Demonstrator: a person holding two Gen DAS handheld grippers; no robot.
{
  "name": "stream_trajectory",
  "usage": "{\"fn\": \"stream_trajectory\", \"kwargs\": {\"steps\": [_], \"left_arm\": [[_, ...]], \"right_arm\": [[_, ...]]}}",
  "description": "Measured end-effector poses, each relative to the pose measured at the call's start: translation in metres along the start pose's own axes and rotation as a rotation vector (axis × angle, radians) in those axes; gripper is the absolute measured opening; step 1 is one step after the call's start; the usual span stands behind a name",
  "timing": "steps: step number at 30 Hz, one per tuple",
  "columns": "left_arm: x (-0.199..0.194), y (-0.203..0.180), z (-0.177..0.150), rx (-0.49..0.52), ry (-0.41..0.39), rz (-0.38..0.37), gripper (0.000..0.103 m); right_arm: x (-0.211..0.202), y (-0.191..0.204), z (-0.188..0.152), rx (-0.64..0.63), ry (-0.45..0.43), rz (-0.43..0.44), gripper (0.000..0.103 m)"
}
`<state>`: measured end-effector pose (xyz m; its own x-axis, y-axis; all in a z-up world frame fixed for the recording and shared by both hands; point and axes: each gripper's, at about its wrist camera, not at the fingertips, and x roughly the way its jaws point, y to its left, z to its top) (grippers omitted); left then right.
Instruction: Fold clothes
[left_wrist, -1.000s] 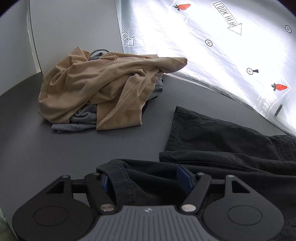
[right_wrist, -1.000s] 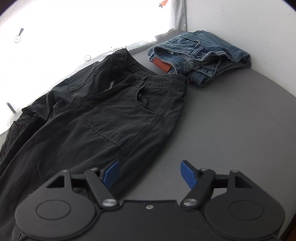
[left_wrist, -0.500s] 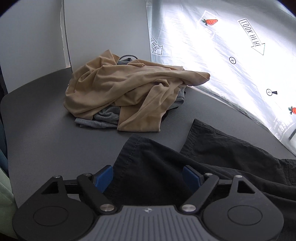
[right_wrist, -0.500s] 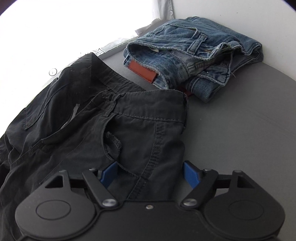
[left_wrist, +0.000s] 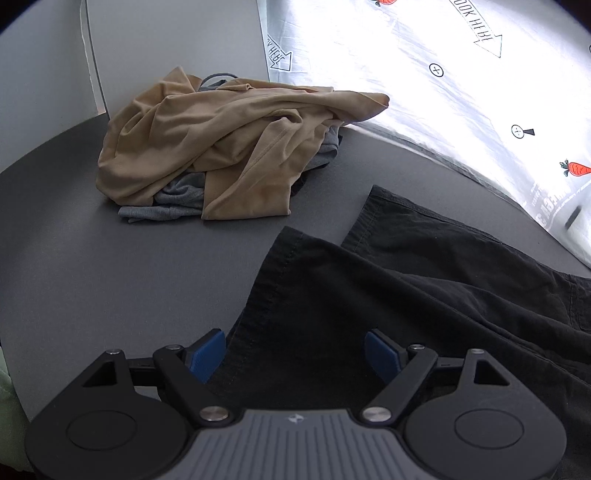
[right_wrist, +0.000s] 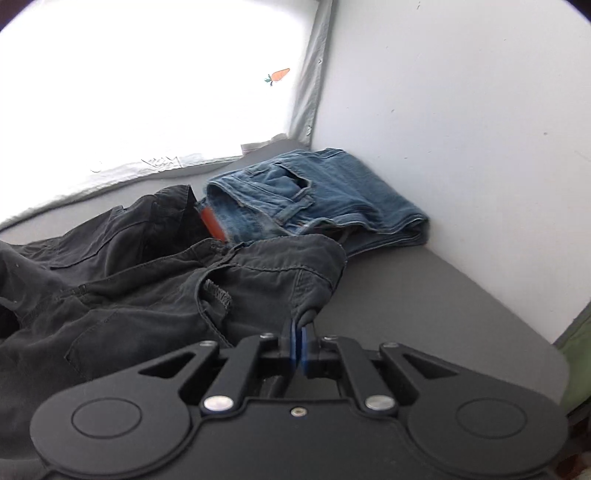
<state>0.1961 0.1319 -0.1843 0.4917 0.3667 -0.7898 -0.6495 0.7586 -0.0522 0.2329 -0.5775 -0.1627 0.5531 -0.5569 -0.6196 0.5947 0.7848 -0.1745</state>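
My left gripper (left_wrist: 295, 352): spread wide over trouser (left_wrist: 388, 295) hem, gripping nothing | my right gripper (right_wrist: 296, 341): pinched onto trouser (right_wrist: 147, 288) waistband corner | jeans (right_wrist: 321, 199): folded, just beyond | tan heap (left_wrist: 218, 144): ahead-left on table (left_wrist: 110, 277).

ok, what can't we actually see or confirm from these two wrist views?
- Grey garment, left wrist view: mostly buried under the tan shirt; type unclear.
- Black trousers, left wrist view: cut off by the right edge and by the left gripper; not clear whether its open fingers touch the cloth.
- Jeans, right wrist view: near end hidden behind the trousers' waistband.
- Right gripper: shut on the waistband; how much cloth is pinched is hidden.
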Motion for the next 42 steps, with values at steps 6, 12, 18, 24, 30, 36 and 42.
{"fn": "stream_trajectory", "kwargs": {"steps": [6, 12, 18, 24, 30, 36, 42], "left_arm": [[0.000, 0.019, -0.041, -0.062, 0.130, 0.003, 0.084], [-0.012, 0.039, -0.063, -0.114, 0.162, -0.043, 0.084], [-0.031, 0.063, -0.070, -0.260, 0.142, -0.115, 0.084], [-0.041, 0.109, -0.092, -0.544, 0.147, -0.250, 0.083], [-0.030, 0.125, -0.096, -0.591, 0.116, -0.223, 0.077], [-0.024, 0.106, -0.082, -0.421, 0.083, -0.072, 0.038], [-0.023, 0.092, -0.076, -0.335, 0.077, 0.025, 0.011]], "right_arm": [[0.006, -0.043, -0.034, 0.186, 0.141, -0.032, 0.053], [0.005, -0.042, -0.059, 0.309, 0.201, 0.166, 0.063], [0.012, -0.018, -0.073, 0.421, 0.247, 0.254, 0.065], [0.013, -0.016, -0.076, 0.442, 0.259, 0.279, 0.067], [0.015, -0.018, -0.079, 0.441, 0.266, 0.293, 0.067], [0.016, -0.014, -0.072, 0.390, 0.235, 0.226, 0.067], [0.035, -0.025, -0.062, 0.482, 0.239, 0.223, 0.068]]}}
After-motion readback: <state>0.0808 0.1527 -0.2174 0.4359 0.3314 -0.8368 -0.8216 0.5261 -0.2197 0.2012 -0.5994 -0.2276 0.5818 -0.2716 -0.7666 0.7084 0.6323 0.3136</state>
